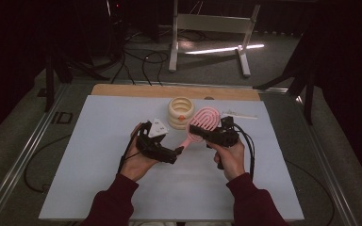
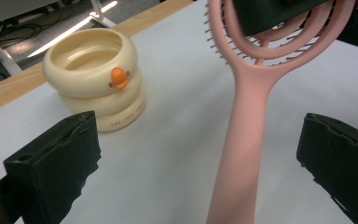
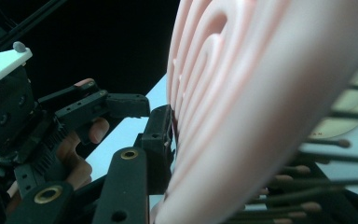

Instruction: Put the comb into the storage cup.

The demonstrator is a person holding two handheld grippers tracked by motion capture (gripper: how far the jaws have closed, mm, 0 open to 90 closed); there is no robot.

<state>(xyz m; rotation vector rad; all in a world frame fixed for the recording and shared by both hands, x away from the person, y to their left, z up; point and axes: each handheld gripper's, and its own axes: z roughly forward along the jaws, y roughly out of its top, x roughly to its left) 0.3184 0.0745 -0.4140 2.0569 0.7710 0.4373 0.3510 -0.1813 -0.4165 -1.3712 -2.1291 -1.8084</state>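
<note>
Pink plastic hairbrush sits just right of centre in the high view, its looped head at the upper right and its handle slanting down to the lower left; the right gripper has its jaws clamped on the head, and in the right gripper view the ribbed pink head takes up the centre and right of the frame, pressed against a black jaw, with rows of bristles at the lower right; the left gripper lies just left of centre in the high view, its jaws at the end of the handle; in the left gripper view those jaws stand wide apart at the lower left and lower right corners, the pink handle rising between them without touching either pad, so this gripper holds nothing; a cream ringed holder with a small orange spot stands on the white mat near the top centre of the high view, just left of the brush head and apart from it; dark red sleeves enter from the bottom edge.
</note>
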